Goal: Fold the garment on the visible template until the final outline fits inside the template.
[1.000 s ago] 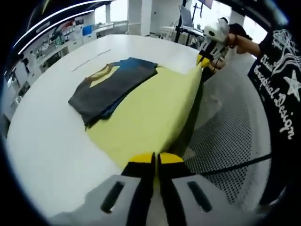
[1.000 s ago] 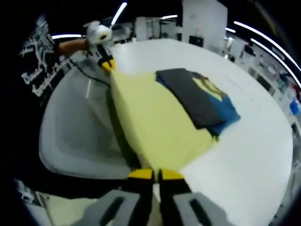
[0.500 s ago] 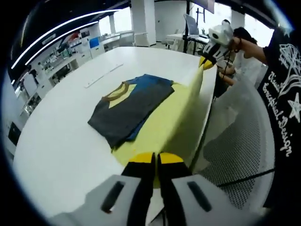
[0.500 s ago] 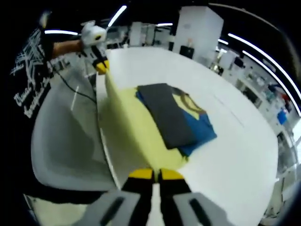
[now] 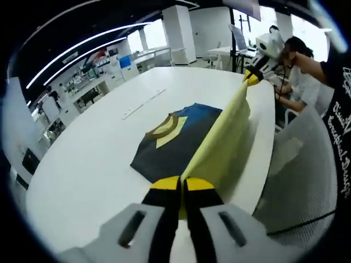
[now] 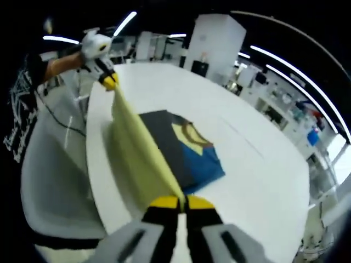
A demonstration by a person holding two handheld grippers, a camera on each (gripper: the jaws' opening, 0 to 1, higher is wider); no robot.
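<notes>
- Leftmost, left hand-held gripper (image 5: 182,183) pressed together on one corner of the yellow template (image 5: 219,150), raised off the white counter (image 5: 93,164).
- Centre, garment (image 5: 173,139) lying on that counter, already folded into a compact dark, blue and yellow rectangle, partly screened by the lifted sheet.
- Rightmost, right hand-held gripper (image 6: 182,203) pinching the opposite corner, the sheet stretched taut between both.
- Folding apparently finished; template tipped up on edge beside the garment (image 6: 184,145), so fit within its outline not yet shown, probably the remaining step.
</notes>
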